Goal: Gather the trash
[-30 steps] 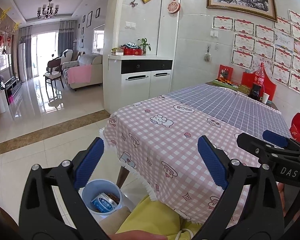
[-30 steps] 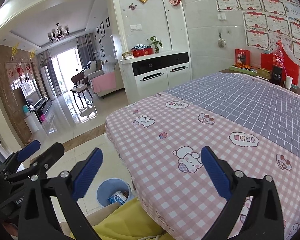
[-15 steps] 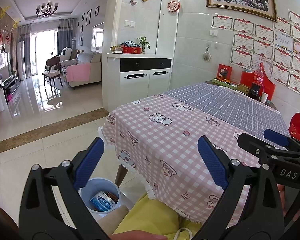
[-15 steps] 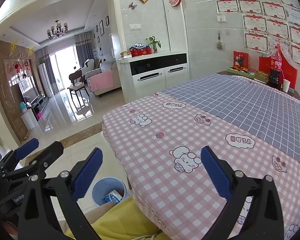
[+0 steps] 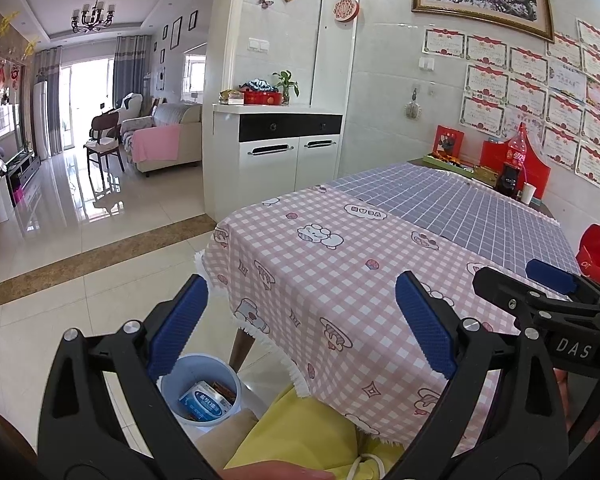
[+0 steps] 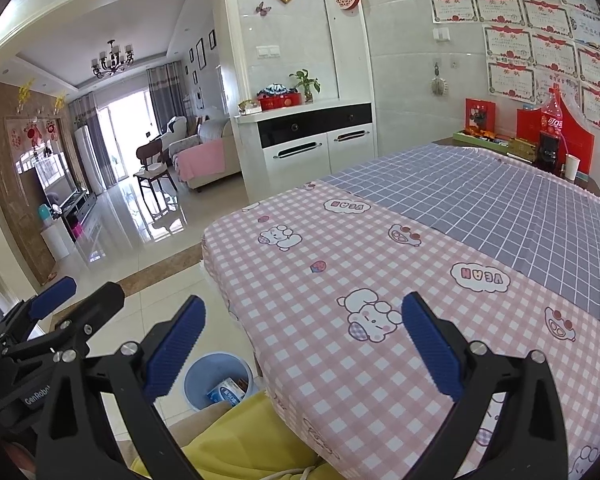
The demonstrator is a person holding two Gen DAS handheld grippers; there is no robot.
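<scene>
- Since a second ago both my claws have drifted a little, so the table (image 5: 340, 280) corner and the bin sit slightly differently in view; nothing on the table has changed.
- My left claw (image 5: 300, 328) is spread wide with nothing between its blue pads, hovering over the table's near corner.
- My right claw (image 6: 300, 344) is spread just the same, empty, above the pink checked cloth (image 6: 360, 280).
- The pale blue trash bin (image 5: 168, 390) stands on the floor beside the table leg, holding a blue-and-white carton (image 5: 204, 400) and some brown scraps.
- A yellow garment (image 5: 300, 432) shows just below.
</scene>
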